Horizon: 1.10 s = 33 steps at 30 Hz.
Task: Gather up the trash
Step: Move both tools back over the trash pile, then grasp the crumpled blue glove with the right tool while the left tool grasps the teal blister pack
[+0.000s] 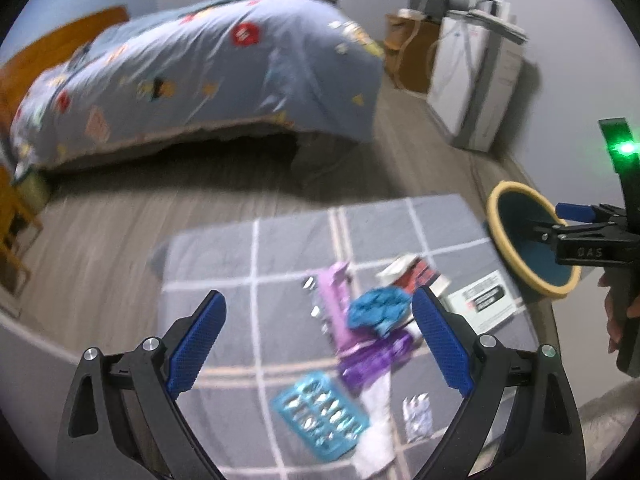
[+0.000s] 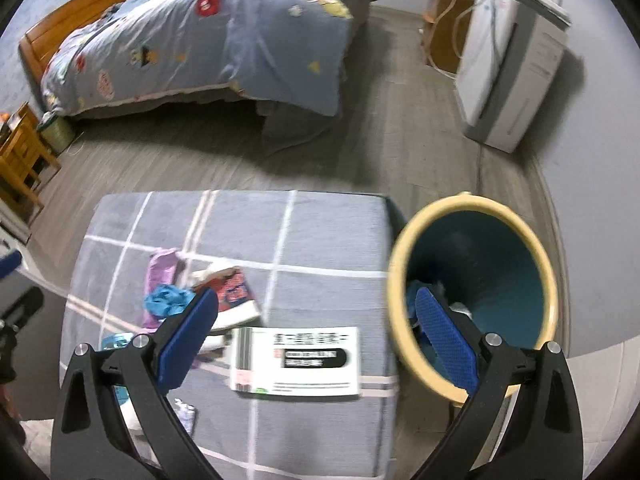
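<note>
Trash lies on a grey checked ottoman (image 1: 248, 264) (image 2: 320, 232): a white flat box (image 2: 296, 362) (image 1: 482, 300), a red and white carton (image 2: 234, 292) (image 1: 416, 274), a blue crumpled wrapper (image 1: 378, 308) (image 2: 166, 300), purple packets (image 1: 332, 300), a teal blister pack (image 1: 320, 416) and a foil scrap (image 1: 418, 416). A teal bin with a yellow rim (image 2: 476, 292) (image 1: 528, 240) stands right of the ottoman. My left gripper (image 1: 320, 340) is open above the trash. My right gripper (image 2: 316, 340) is open, above the white box and the bin's rim; it also shows in the left wrist view (image 1: 572, 216).
A bed with a blue quilt (image 2: 208, 36) stands beyond across grey wood floor. A white appliance (image 2: 516, 68) and a wooden cabinet (image 2: 444, 36) stand by the right wall. A wooden stool (image 2: 20, 152) is at the left.
</note>
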Tool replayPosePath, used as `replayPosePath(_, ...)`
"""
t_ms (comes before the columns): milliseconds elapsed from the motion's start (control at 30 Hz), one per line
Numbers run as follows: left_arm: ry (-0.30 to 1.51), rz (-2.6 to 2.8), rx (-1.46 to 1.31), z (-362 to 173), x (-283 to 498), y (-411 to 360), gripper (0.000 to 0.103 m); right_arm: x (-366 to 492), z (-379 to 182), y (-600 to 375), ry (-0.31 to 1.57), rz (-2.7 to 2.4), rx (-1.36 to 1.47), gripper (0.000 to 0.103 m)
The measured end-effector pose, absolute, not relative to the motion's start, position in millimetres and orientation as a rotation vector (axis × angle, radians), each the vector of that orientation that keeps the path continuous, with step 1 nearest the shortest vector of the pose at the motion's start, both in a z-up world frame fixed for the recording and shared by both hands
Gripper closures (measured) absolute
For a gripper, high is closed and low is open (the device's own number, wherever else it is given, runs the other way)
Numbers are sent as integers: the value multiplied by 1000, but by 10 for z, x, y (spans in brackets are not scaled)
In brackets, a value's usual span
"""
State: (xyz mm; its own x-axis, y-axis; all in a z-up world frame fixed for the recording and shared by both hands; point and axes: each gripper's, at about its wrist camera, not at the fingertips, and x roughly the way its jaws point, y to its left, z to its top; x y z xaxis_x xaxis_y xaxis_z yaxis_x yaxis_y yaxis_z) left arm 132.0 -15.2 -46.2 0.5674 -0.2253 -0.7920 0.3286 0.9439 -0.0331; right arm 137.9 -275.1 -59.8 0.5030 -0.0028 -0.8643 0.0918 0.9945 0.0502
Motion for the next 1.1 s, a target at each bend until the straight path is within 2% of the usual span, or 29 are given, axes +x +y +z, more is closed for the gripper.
replayPosePath(167, 990, -203, -49, -822, 1196, 121, 10, 1494, -697, -2424, 1073, -12, 98, 6)
replayPosePath(300, 992, -121, 50, -1045, 1051, 107, 9, 1588, -810, -2163, 1112, 23, 103, 6)
replayPosePath(800, 1162, -79, 137, -1766, 972, -52, 7, 1793, -1208, -1585, 1226, 110, -10, 7)
replayPosePath(933, 1194, -93, 112, -1883, 960, -94, 7, 1851, -1338, -1523, 1264, 129, -18, 17)
replayPosePath(1067, 1196, -98, 76, -1933, 997, -77, 7, 1901, -1507, -1471, 1321, 146, -14, 36)
replayPosePath(1100, 1193, -101, 64, -1937, 1000, -74, 7, 1907, -1535, -1465, 1331, 148, -15, 38)
